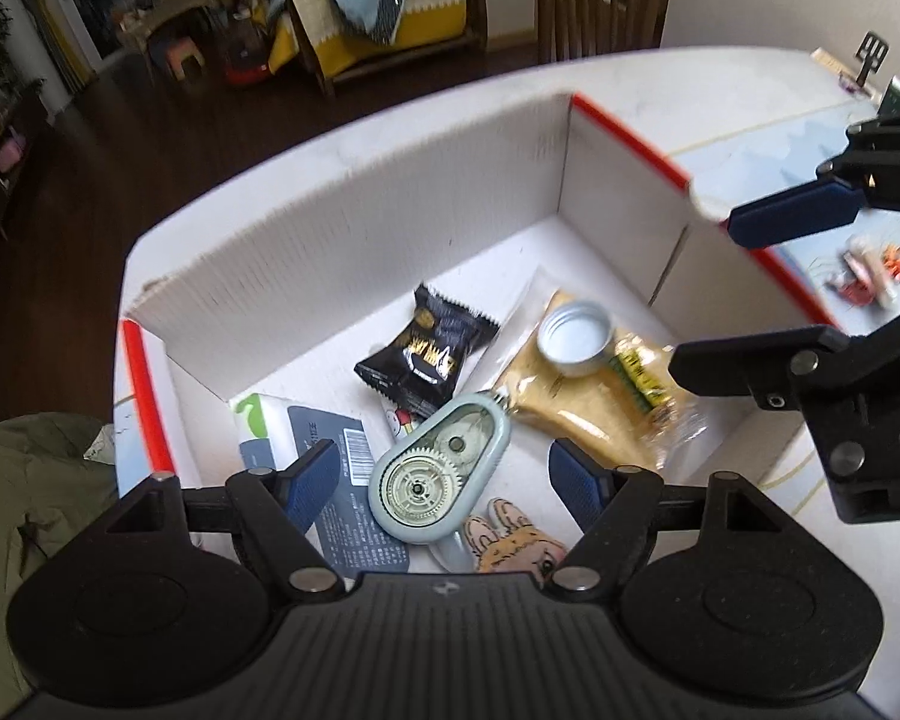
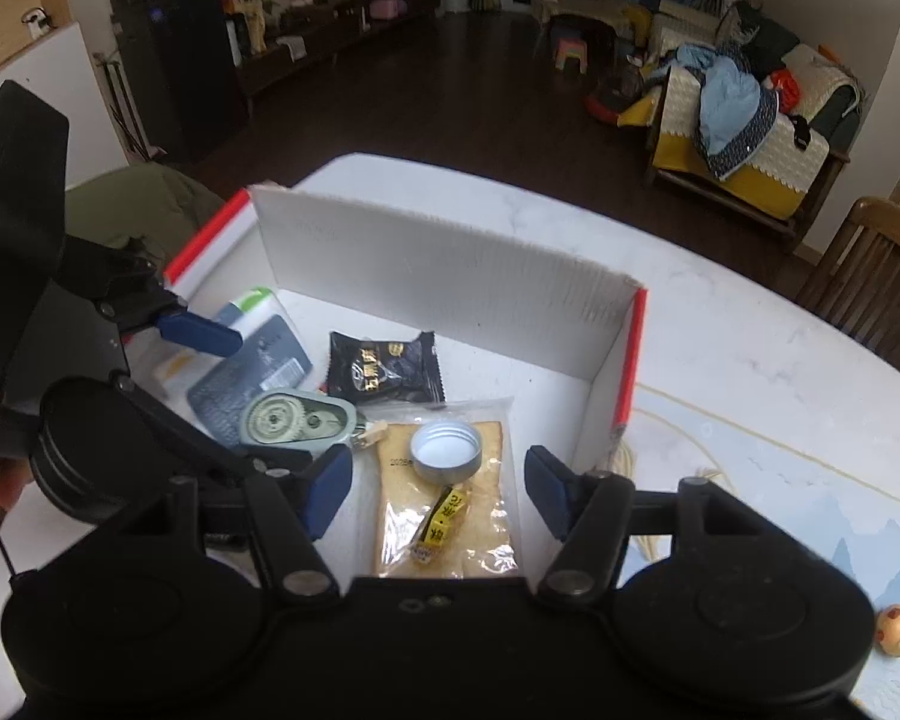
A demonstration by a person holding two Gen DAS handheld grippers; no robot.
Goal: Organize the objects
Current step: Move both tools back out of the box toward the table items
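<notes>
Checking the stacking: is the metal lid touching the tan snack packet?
Touching. The right wrist view shows the metal lid resting on the tan snack packet, no gap.

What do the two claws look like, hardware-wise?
Identical build. Left claw and right claw: matte black plastic bodies, a ribbed top plate, two round black discs at the sides, black linkage arms with silver pivot pins, blue textured pads on the fingers. No markings are legible. An olive green sleeve sits behind the left one.

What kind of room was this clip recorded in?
Most likely a home living and dining room: a sofa heaped with clothes, a wooden dining chair, and a long low cabinet along the far wall. The work happens at a white table.
</notes>
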